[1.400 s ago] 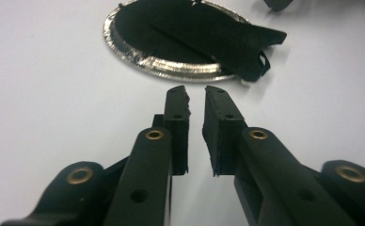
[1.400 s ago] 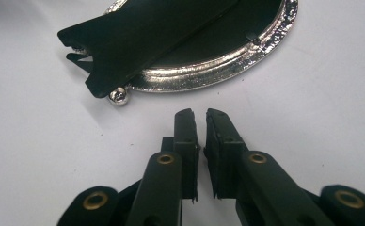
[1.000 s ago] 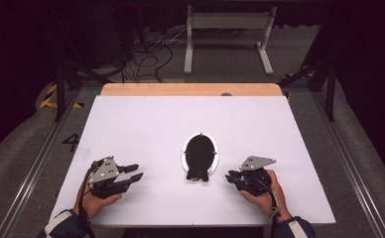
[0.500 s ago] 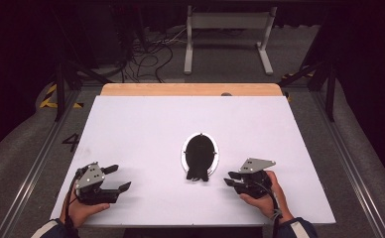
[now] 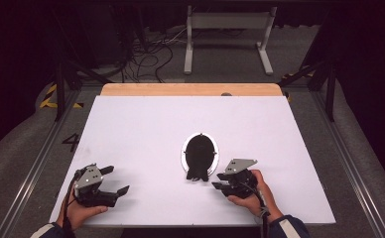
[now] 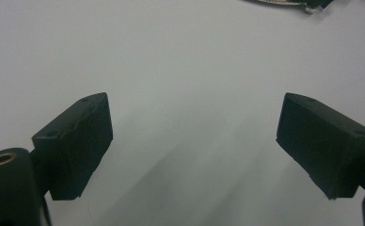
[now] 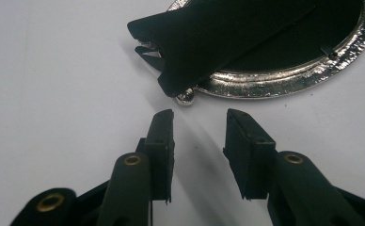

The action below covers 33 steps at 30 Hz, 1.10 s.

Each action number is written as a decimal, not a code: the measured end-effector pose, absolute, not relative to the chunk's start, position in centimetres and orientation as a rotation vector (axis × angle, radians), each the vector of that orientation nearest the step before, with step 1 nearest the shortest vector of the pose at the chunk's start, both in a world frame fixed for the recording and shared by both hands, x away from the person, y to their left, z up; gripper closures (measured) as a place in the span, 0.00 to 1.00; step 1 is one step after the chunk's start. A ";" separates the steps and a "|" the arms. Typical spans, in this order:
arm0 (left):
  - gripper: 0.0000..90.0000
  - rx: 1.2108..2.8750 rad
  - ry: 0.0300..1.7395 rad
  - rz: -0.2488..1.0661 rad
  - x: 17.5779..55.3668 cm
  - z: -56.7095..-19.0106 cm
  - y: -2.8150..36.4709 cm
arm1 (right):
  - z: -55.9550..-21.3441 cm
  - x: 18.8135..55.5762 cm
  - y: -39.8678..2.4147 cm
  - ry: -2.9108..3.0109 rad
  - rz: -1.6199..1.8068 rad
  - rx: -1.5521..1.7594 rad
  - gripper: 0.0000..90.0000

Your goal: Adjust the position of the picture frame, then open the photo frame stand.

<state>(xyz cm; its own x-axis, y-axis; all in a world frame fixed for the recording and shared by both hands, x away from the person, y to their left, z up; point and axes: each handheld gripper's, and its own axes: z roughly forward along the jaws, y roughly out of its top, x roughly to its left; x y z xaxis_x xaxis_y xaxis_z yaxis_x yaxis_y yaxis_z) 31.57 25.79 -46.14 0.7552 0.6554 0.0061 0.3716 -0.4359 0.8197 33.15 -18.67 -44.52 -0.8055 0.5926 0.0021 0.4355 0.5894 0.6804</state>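
Silver oval tray (image 5: 184, 152) holds black cloth (image 5: 199, 154); L gripper (image 5: 112, 181) fingers wide open, R gripper (image 5: 218, 179) fingers part-open, both empty.

Left gripper (image 5: 112, 180) jaws wide apart, right gripper (image 5: 219, 180) jaws narrowly parted

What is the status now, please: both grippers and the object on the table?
Left gripper open, empty. Right gripper open, jaws just short of oval silver frame, black back and stand up. Nothing between them.
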 end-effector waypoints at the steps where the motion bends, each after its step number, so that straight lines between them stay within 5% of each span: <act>1: 0.13 2.072 0.767 0.411 31.6 -46.1 25.7 | -44.6 33.3 -18.5 2.597 1.021 0.855 0.69; 15: 0.13 2.095 0.749 0.400 32.1 -46.2 25.1 | -45.0 33.7 -16.2 2.594 0.948 0.891 0.65; 33: 0.13 2.112 0.730 0.401 32.1 -46.2 24.8 | -44.8 34.4 -16.6 2.599 0.978 0.968 0.70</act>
